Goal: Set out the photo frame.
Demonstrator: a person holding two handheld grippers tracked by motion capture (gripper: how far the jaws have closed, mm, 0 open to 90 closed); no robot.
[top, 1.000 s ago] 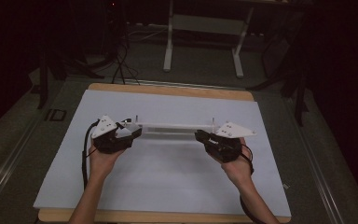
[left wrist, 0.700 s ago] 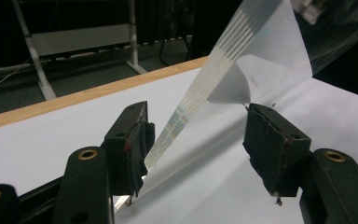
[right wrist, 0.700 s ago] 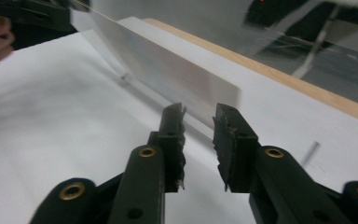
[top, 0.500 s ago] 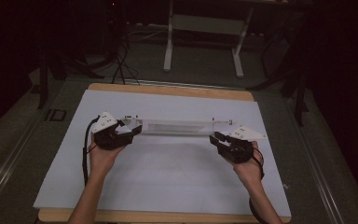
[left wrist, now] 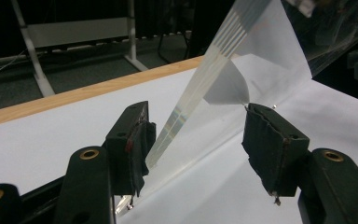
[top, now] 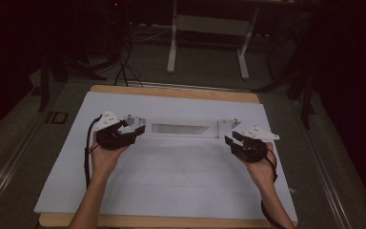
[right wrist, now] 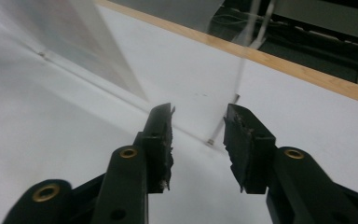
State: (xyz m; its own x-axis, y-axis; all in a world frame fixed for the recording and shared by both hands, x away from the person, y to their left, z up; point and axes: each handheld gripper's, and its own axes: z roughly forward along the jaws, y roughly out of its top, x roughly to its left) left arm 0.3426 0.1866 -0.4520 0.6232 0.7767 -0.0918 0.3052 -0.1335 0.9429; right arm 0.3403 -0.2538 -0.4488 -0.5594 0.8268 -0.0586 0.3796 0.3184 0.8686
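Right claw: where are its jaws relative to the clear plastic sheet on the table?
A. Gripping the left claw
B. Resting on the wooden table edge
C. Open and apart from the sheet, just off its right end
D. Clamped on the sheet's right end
C: the right claw has been opening its jaws, with nothing between them, off the end of the clear plastic sheet.

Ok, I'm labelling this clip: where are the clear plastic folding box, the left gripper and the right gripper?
Clear plastic folding box [top: 181,128], high view, on its long front panel.
Left gripper [top: 139,132], high view, between its jaw tips at the box's end.
Right gripper [top: 230,139], high view, between its jaw tips, off the box.
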